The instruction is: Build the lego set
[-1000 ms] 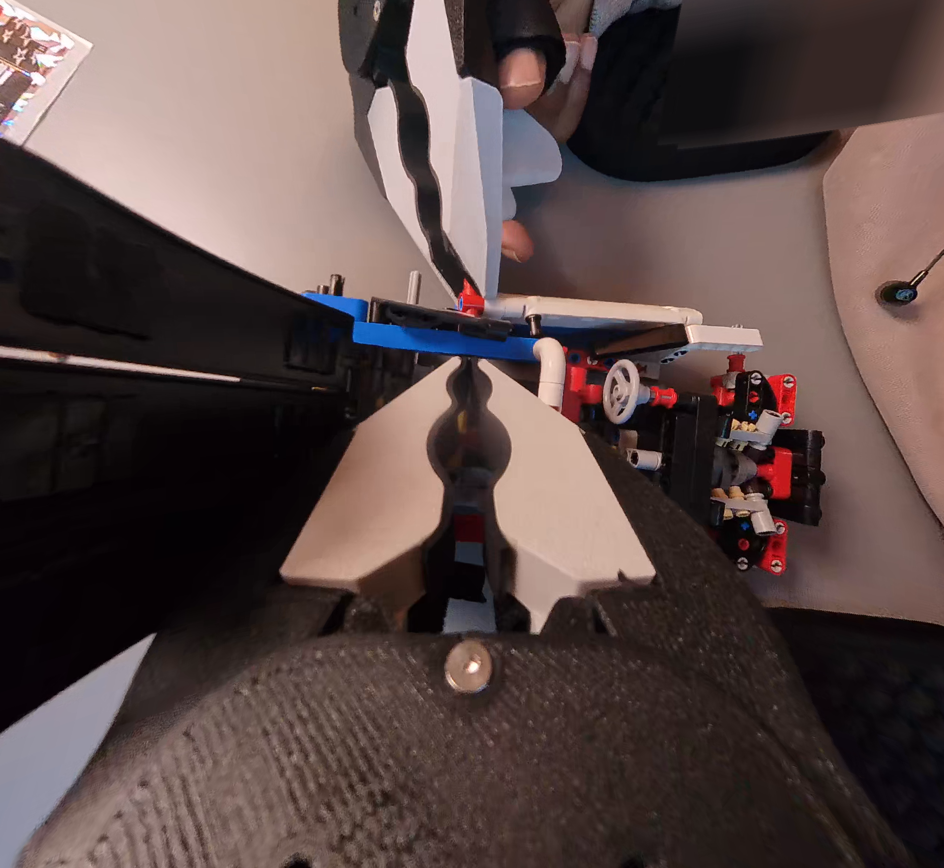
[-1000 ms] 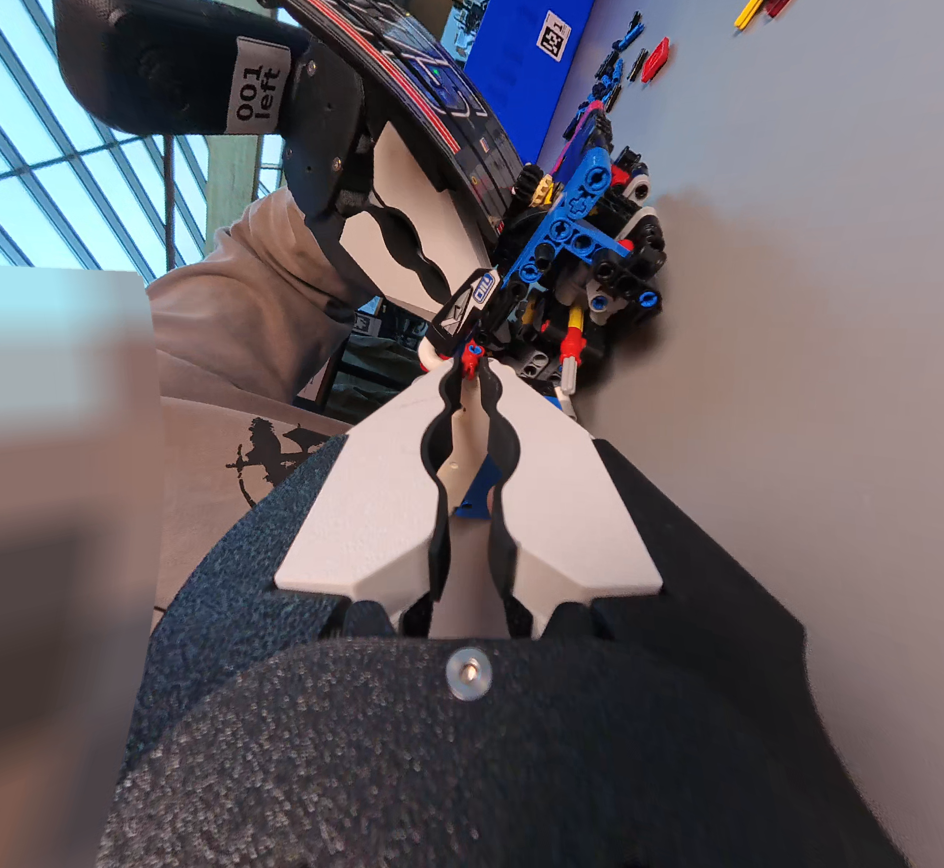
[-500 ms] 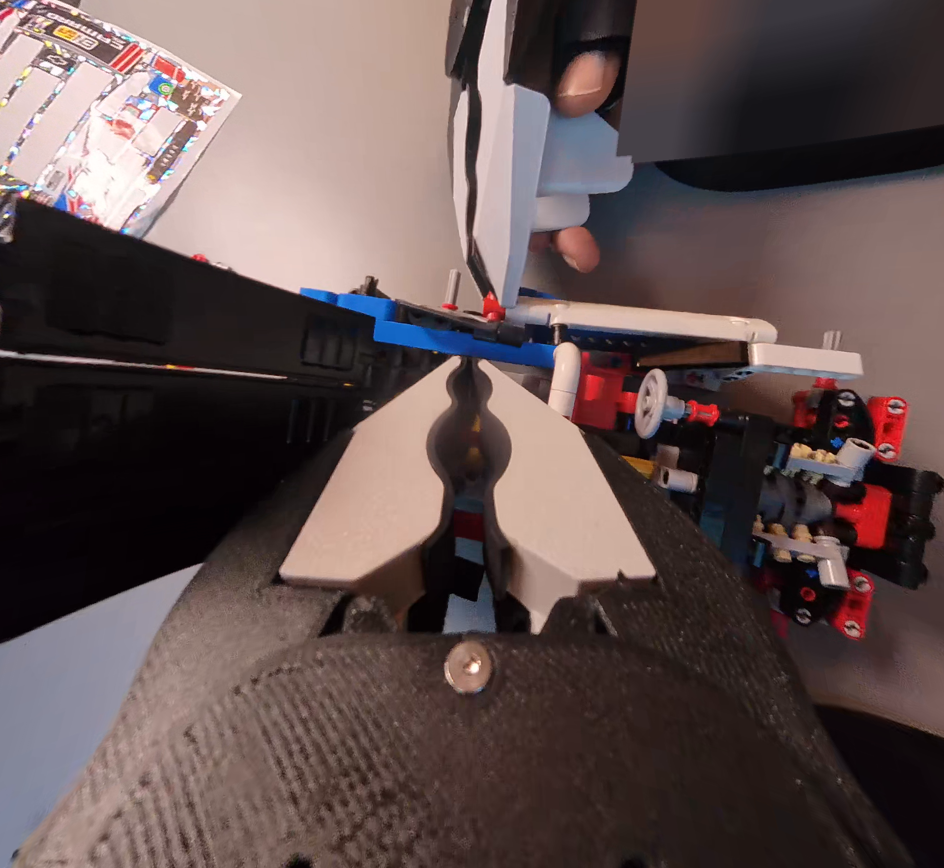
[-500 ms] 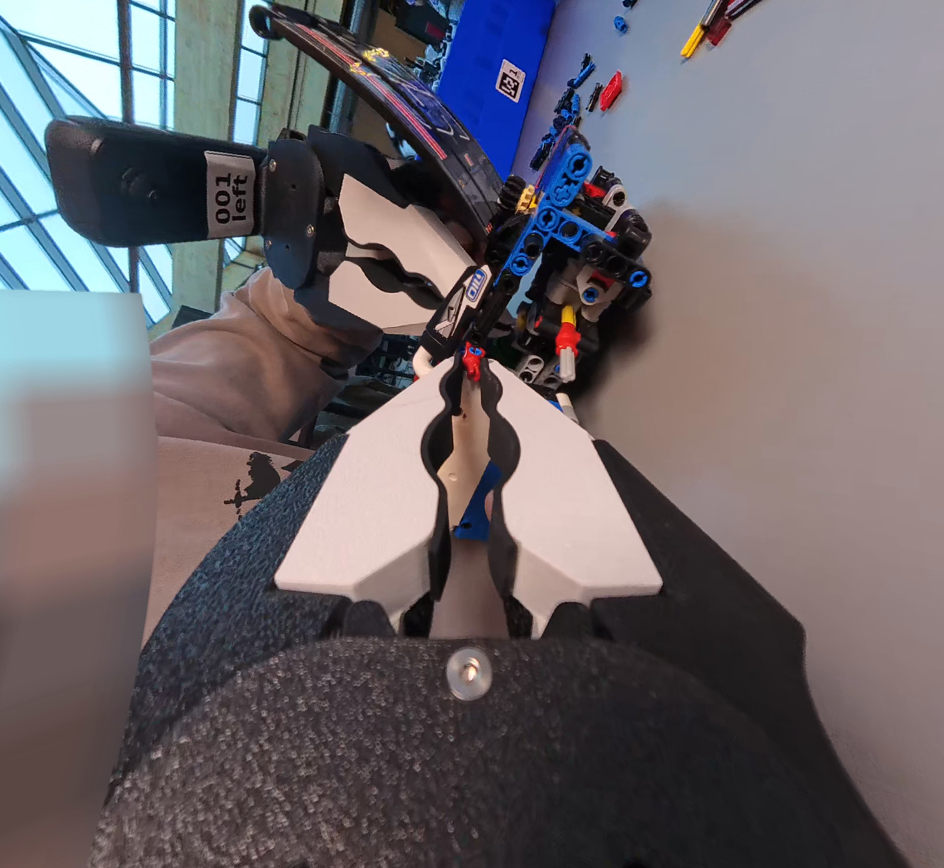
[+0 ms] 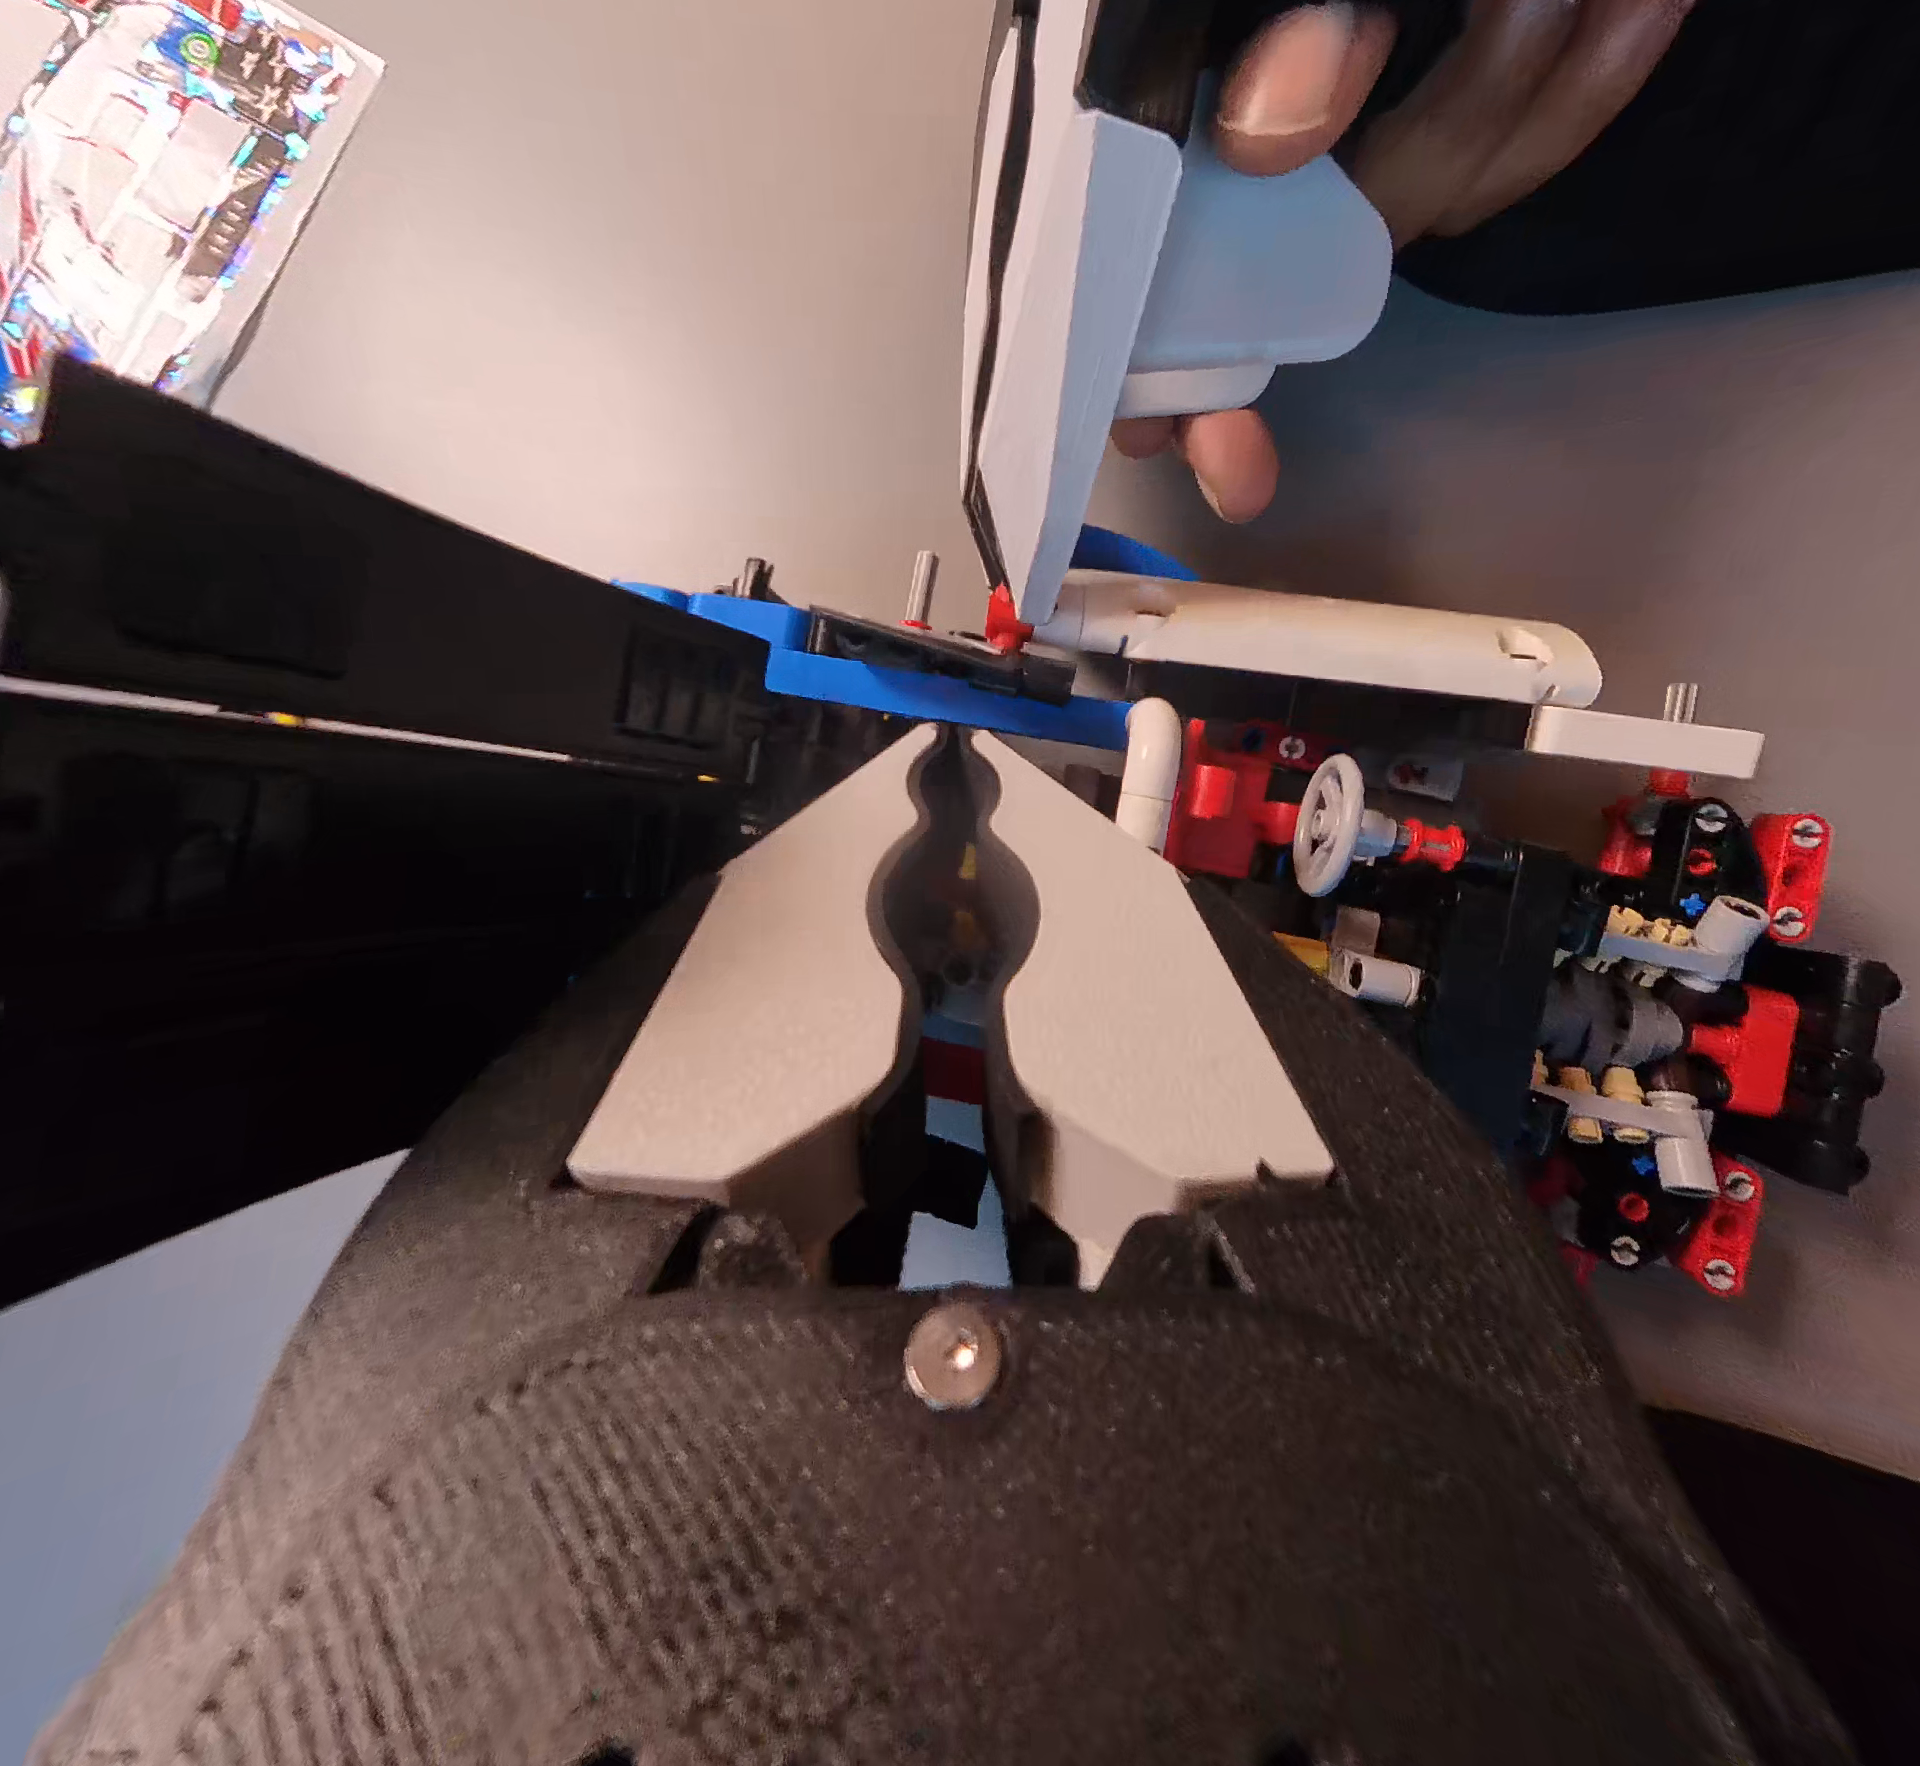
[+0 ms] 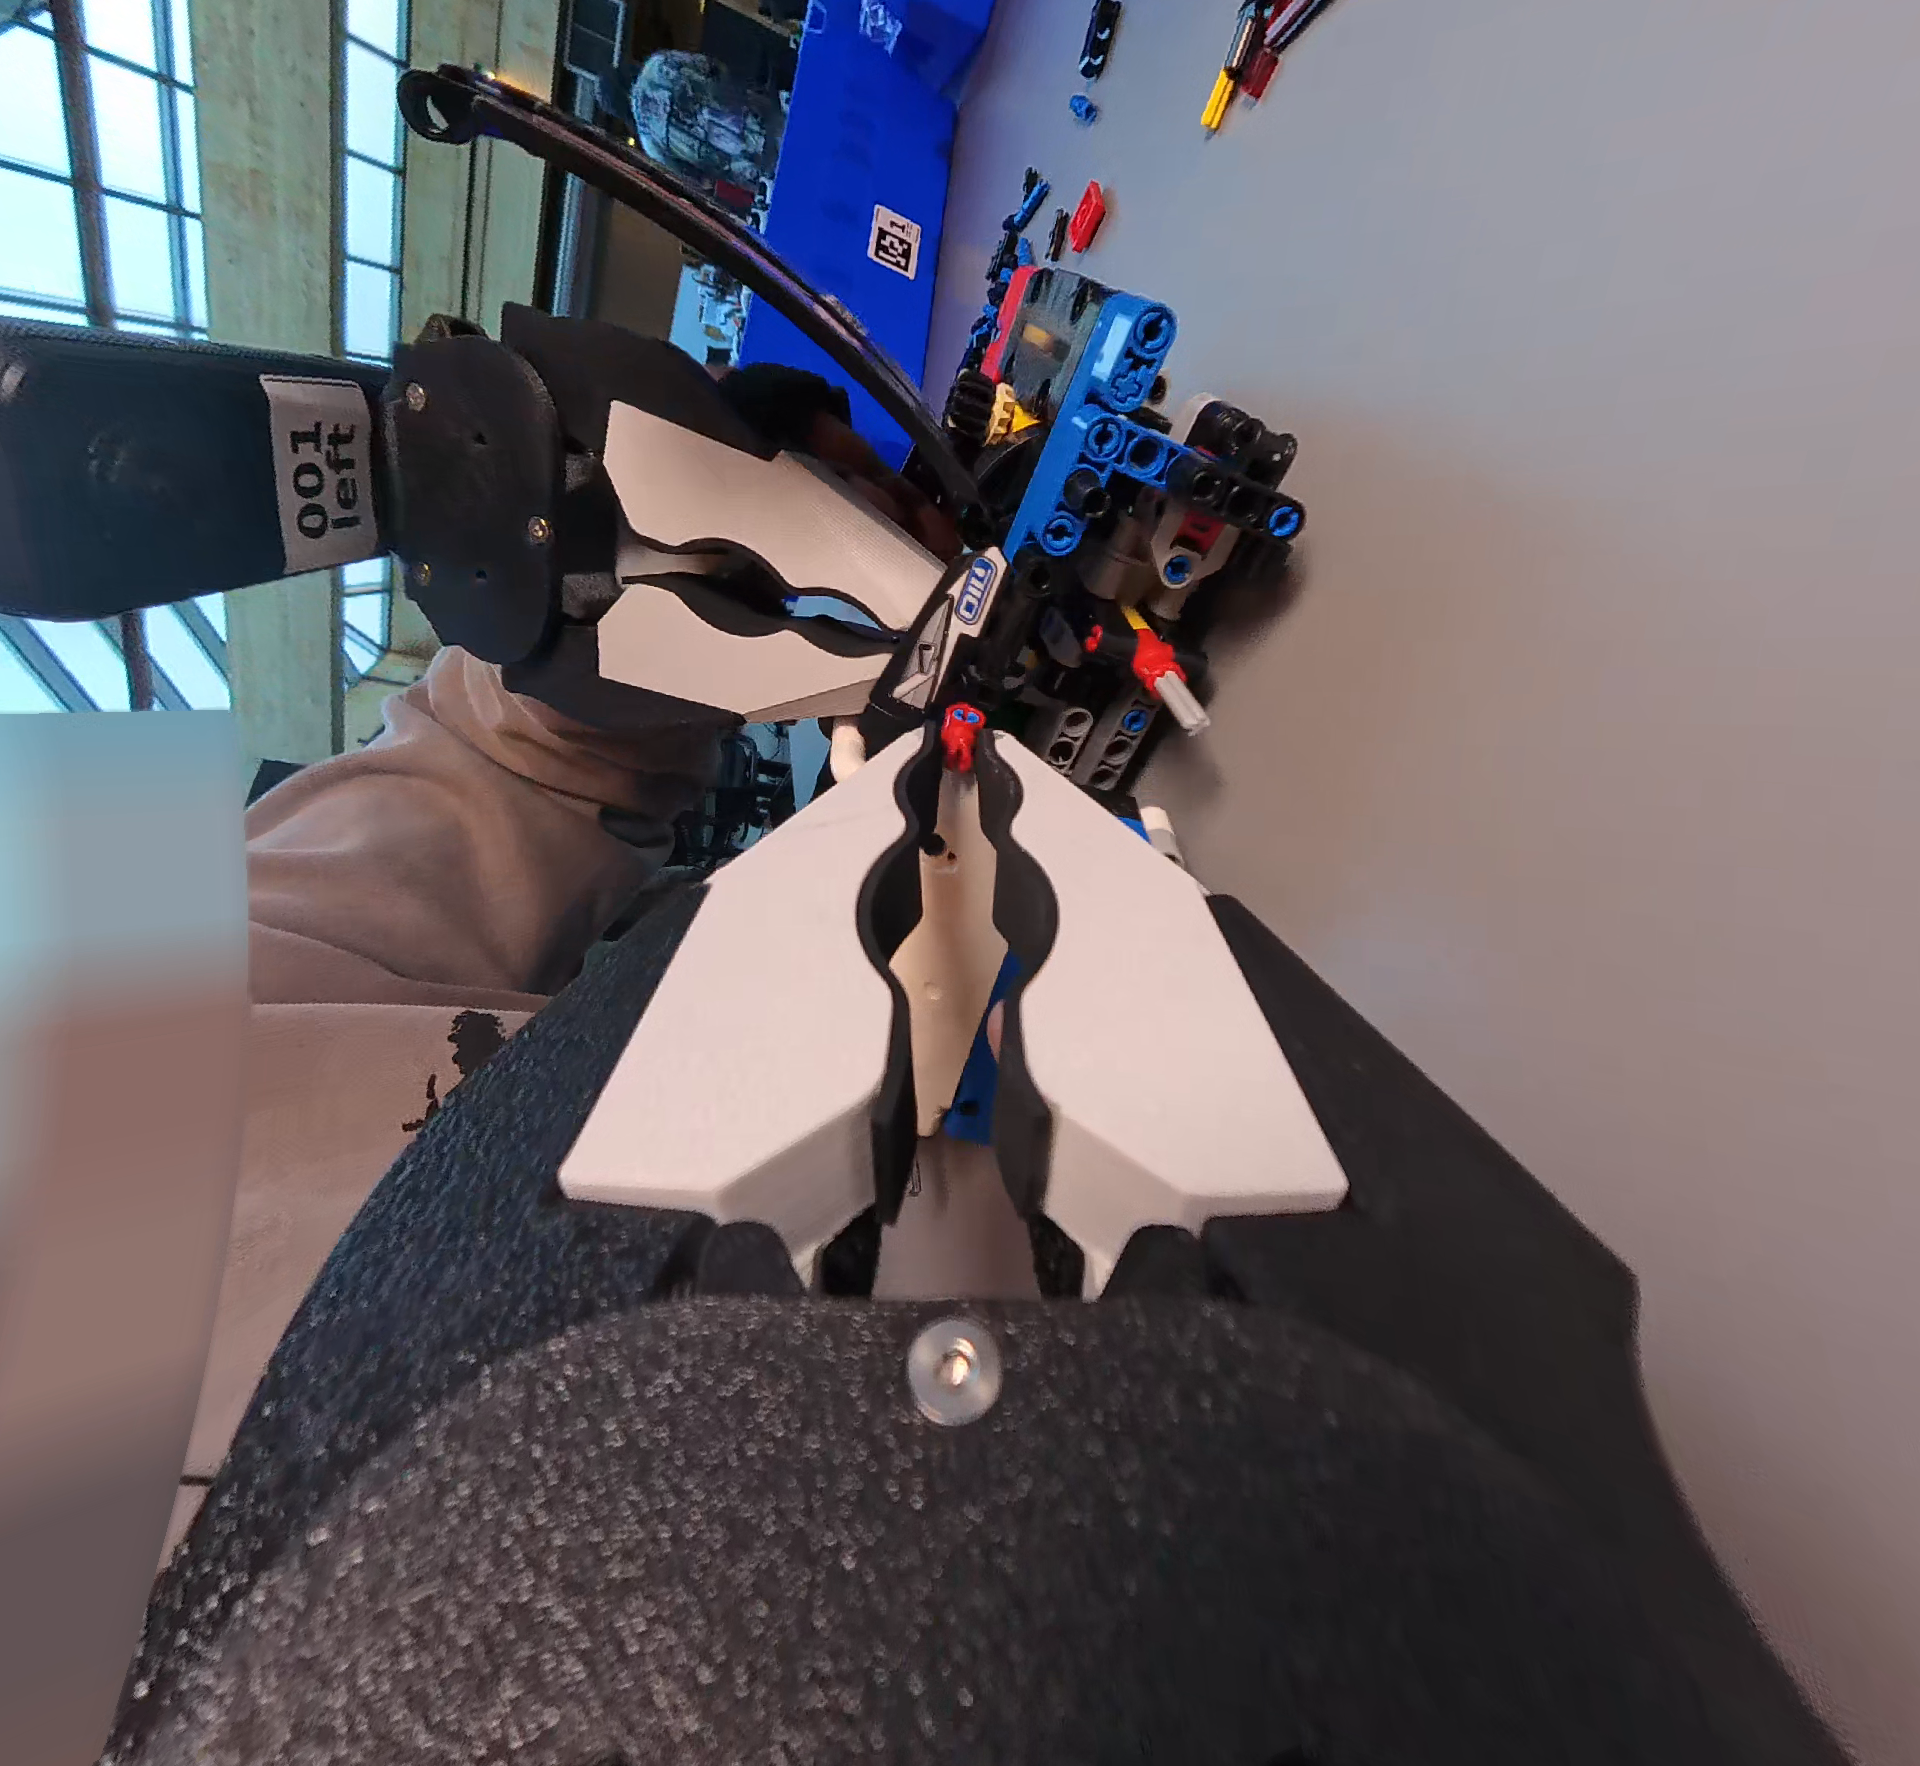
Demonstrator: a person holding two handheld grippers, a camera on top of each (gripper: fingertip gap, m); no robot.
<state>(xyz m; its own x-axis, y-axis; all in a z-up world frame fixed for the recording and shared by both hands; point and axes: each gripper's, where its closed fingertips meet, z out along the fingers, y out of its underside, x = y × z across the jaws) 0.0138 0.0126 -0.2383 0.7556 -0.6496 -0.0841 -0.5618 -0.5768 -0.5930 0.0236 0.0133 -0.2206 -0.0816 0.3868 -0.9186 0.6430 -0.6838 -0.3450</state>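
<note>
lego car model (image 6: 1101, 511) tipped on its side on the grey table (image 6: 1558, 781). my left gripper (image 5: 951, 745) clamps its black panel; right gripper (image 6: 961, 740) pinches a red pin (image 6: 963, 724) against the model.

A white label (image 6: 320, 490) bearing print sits on the black handle of the left gripper (image 6: 883, 651). A small white square tag (image 6: 895, 242) with a black code pattern is stuck on the blue box (image 6: 873, 106) at the tabletop's far edge. A printed sticker (image 6: 971, 596) marks a black panel of the lego model (image 6: 1101, 532). A glossy sticker sheet (image 5: 156, 189) with tiny print lies on the tabletop (image 5: 644, 210).
</note>
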